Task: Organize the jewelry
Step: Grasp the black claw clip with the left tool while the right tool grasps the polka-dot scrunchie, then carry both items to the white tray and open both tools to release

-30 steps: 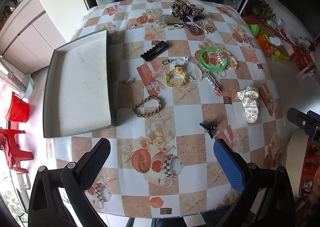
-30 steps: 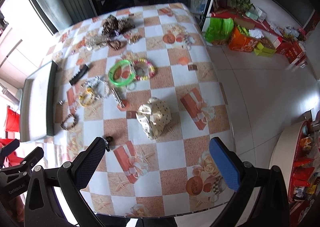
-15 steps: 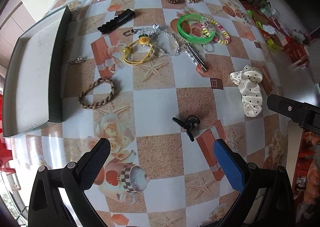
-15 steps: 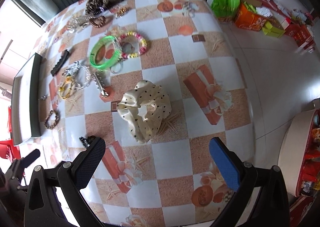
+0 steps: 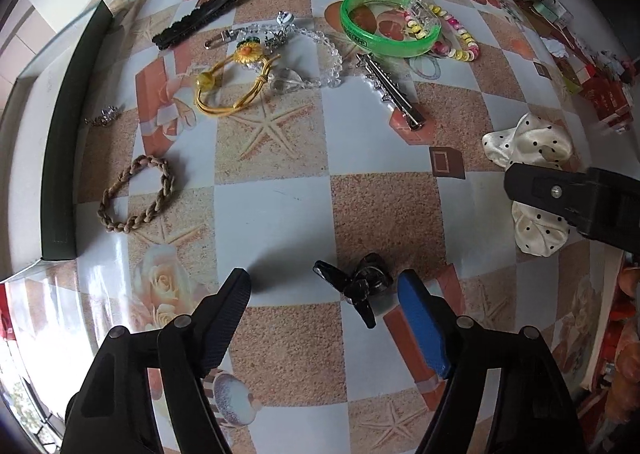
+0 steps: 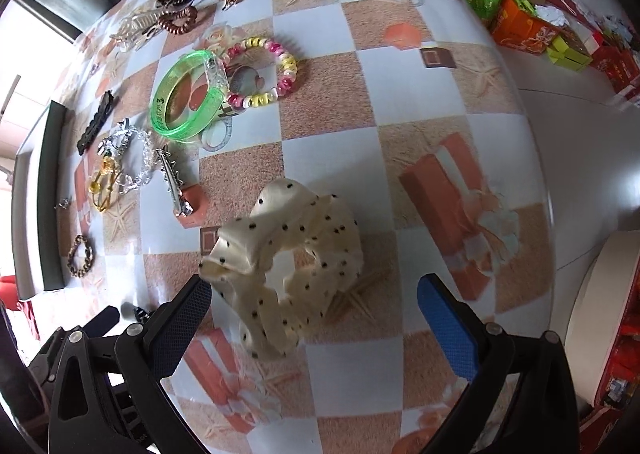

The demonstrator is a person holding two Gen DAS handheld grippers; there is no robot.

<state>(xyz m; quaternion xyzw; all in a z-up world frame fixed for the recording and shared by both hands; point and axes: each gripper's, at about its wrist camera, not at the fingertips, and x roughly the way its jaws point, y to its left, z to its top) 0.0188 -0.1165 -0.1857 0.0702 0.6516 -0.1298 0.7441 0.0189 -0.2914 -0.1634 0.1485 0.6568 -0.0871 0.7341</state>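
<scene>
Jaws of the left gripper [image 5: 324, 294] have just been closing around the black clip [image 5: 356, 284], lower centre, not yet pressing it. Right gripper [image 6: 314, 304] gapes wide, straddling the scrunchie [image 6: 288, 262] for pickup.

Colours on the checked oilcloth

Between the right gripper's [image 6: 312, 302] black and blue fingers lies a cream satin scrunchie with black dots [image 6: 292, 262]; beyond them a translucent green plastic bangle [image 6: 186, 95] and pink-yellow-white bead bracelet [image 6: 264, 71] rest on the tan-and-white checked tablecloth [image 6: 360, 125].

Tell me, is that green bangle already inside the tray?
No, the green bangle lies on the checked tablecloth, far from the tray at the table's edge.
</scene>
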